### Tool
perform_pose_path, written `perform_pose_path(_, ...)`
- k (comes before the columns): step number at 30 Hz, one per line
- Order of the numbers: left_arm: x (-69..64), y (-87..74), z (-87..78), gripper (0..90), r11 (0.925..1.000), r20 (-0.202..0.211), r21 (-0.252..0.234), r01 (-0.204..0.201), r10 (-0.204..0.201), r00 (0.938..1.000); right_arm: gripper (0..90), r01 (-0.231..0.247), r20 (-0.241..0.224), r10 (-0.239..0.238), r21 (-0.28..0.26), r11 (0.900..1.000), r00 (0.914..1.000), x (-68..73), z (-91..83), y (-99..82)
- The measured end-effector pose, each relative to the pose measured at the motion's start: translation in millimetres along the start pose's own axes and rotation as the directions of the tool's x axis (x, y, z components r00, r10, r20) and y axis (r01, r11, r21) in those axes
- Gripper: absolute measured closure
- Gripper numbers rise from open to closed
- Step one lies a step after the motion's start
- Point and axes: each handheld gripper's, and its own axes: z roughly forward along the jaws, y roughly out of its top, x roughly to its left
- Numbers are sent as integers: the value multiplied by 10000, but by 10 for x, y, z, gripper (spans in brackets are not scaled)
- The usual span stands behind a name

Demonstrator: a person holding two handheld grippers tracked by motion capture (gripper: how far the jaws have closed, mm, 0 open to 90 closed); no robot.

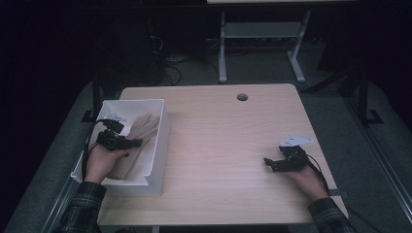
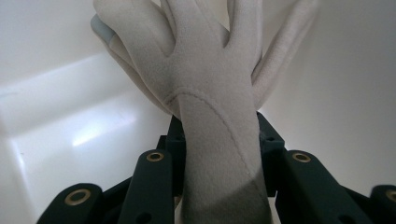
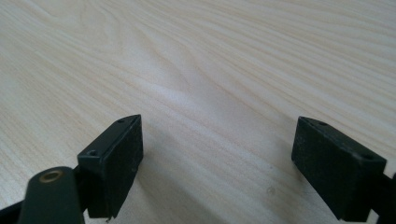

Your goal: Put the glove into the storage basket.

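While the left gripper clamps its jaws on the wrist part of the beige glove, the glove lies just ahead of it inside the white bin. I would lift slowly, so the fingers clear the wall. The right gripper, well apart, rests open.

Glove in bin at table's left edge, left claw over it, right claw resting at table's right.

Plaid sleeves; black hand-held gripper with brass rivets.
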Motion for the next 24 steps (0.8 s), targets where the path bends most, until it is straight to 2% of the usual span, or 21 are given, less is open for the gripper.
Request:
perform_pose_path(10, 39, -130, 307, 656, 9982, 66, 602, 14, -18, 10000, 163, 14, -3, -14, -3, 10000, 10000, -1, 0, 0)
perform_pose_path(16, 37, -153, 362, 619, 9949, 18, 1011, -50, 48, 10000, 163, 12, -3, -12, 1, 10000, 10000, -1, 0, 0)
perform_pose_path(21, 35, -173, 420, 444, 9928, -145, 1198, 80, -63, 9999, 163, 6, 2, -6, -3, 10000, 10000, 0, 0, 0)
perform_pose_path(24, 33, -175, 437, 286, 9929, -253, 1187, 37, -7, 9997, 163, 5, -1, -5, 3, 10000, 10000, 0, -1, 0)
